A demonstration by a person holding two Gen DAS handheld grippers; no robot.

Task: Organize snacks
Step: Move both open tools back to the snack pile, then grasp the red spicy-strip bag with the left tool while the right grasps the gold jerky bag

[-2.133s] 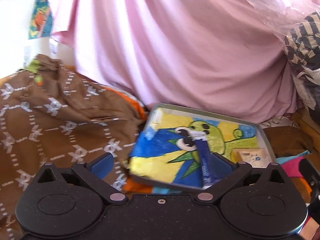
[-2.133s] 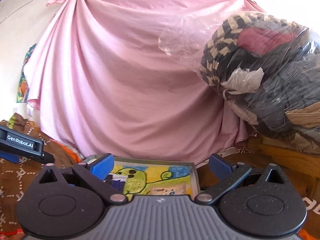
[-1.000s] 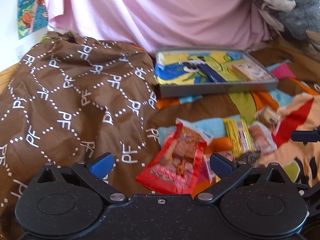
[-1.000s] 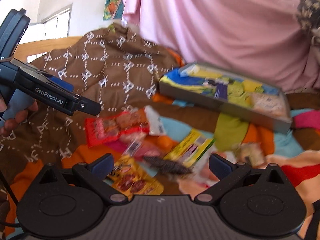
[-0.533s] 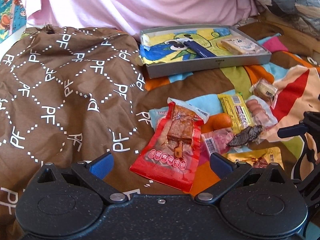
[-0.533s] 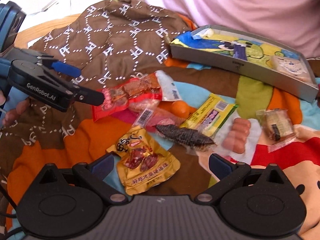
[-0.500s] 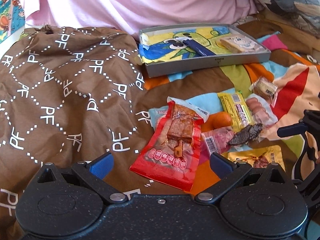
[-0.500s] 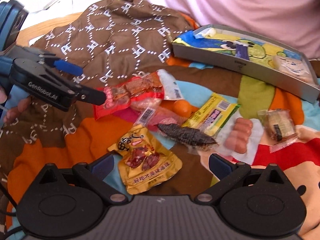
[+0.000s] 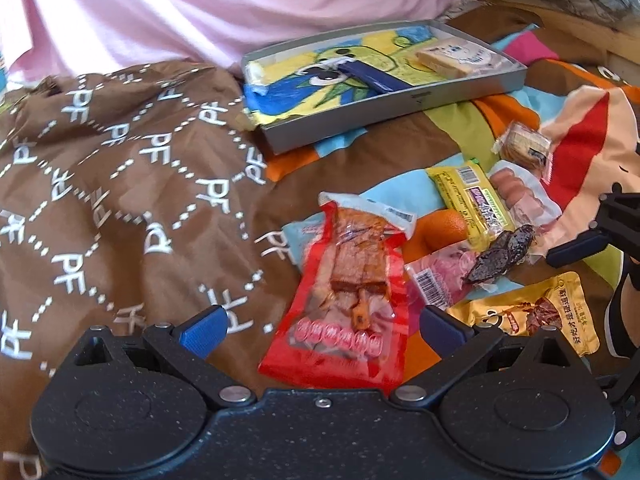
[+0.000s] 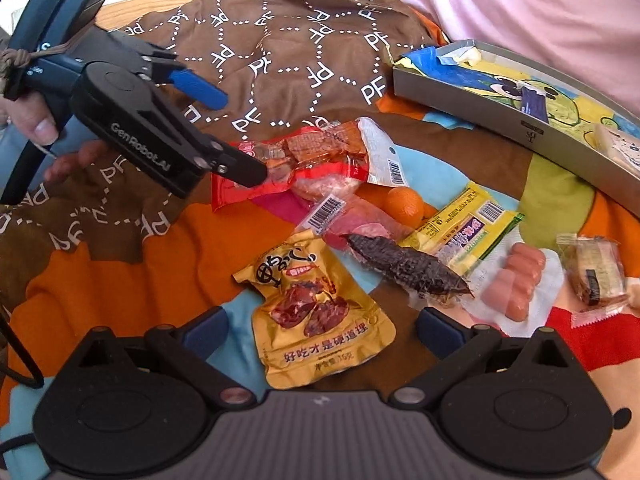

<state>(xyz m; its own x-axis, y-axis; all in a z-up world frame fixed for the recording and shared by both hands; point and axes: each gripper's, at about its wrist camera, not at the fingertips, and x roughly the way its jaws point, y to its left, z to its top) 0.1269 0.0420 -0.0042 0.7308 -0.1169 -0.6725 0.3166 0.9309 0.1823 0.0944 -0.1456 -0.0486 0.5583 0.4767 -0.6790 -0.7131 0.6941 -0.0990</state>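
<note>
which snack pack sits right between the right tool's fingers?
The gold pouch with red meat pictured. It lies centred in the open right tool; the red pack sits by the left tool.

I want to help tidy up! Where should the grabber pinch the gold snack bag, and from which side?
Probably the gold snack bag is best pinched at its near bottom edge, coming in low from the side of the right gripper. It lies flat on the blanket, the sealed edge is thin, nothing covers that end, and the open jaws already straddle it. Its far corner sits near the dark dried snack.

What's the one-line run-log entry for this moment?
left gripper: open over red packet | right gripper: open over gold pouch | tray: two snacks
</note>
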